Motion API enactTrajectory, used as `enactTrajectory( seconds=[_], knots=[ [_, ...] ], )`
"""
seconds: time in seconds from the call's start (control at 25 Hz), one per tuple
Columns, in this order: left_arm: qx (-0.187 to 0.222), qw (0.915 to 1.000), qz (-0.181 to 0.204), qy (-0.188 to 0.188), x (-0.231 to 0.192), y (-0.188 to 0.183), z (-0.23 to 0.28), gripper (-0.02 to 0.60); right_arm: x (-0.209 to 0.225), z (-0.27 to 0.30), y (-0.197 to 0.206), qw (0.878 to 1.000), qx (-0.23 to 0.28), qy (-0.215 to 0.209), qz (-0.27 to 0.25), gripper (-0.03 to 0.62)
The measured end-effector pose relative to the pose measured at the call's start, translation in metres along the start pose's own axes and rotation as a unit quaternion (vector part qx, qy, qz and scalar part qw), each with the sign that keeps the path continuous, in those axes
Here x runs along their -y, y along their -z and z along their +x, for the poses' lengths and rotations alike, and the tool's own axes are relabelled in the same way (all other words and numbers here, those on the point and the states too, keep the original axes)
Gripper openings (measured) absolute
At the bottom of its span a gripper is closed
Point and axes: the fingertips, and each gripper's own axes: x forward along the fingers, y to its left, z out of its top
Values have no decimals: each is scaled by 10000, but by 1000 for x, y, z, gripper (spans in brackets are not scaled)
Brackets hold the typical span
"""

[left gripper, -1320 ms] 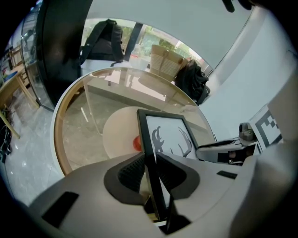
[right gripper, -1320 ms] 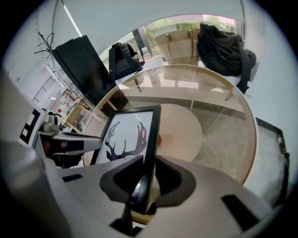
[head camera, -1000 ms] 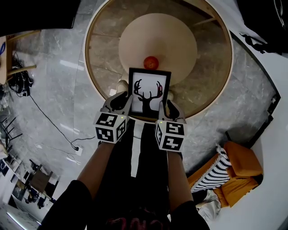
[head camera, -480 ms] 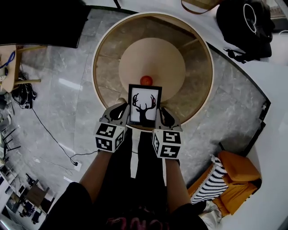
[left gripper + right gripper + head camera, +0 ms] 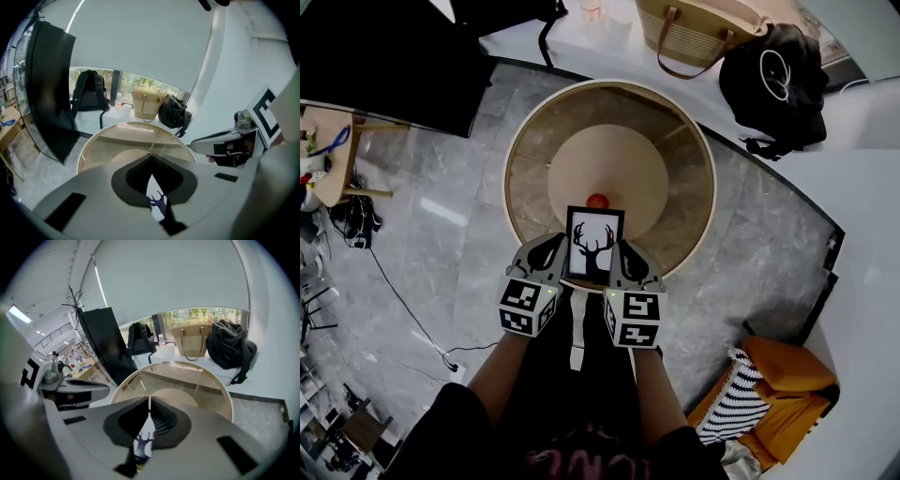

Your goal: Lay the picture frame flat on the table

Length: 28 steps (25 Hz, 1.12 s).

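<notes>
The picture frame has a black border and a white print of black antlers. It stands upright, held by its two side edges over the near rim of the round glass table. My left gripper is shut on its left edge and my right gripper is shut on its right edge. In the left gripper view a strip of the frame shows between the dark pads. The right gripper view shows the frame the same way between its pads.
A red round fruit lies on the table's inner beige disc just beyond the frame. A woven bag and a black backpack sit on the white ledge behind. A black panel stands far left, an orange chair near right.
The frame, still held by both grippers, has drawn back toward the table's near rim. The head view has pulled away and now shows more of the room.
</notes>
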Motion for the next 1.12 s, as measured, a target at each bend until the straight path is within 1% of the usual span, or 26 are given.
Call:
enactTrajectory(
  seconds=[0.12,0.36,0.48,0.6,0.88,1.0,1.04,1.12],
  knots=[
    [206,9995,250,-51,0,-28,-15,11,-9,-16,-28,9995,287,-26,-151,28],
    [721,9957,587,-45,15,-91,-55,11,-12,-62,-85,9951,942,123,-263,25],
    [967,9934,615,-53,23,-117,-77,11,-14,-84,-111,9919,1215,188,-307,21],
    [1159,9915,591,-88,32,-136,-94,11,-15,-106,-130,9886,1434,266,-369,21],
    [1685,9830,727,-94,44,-185,-136,11,-24,-153,-175,9781,1972,377,-554,21],
    [1831,9800,761,-137,45,-209,-152,11,-26,-168,-198,9727,2185,419,-658,21],
    [1899,9786,772,-154,46,-217,-158,11,-27,-176,-204,9706,2256,445,-715,21],
    [2141,9729,855,-178,50,-236,-169,11,-26,-193,-219,9657,2405,528,-826,21]
  ],
)
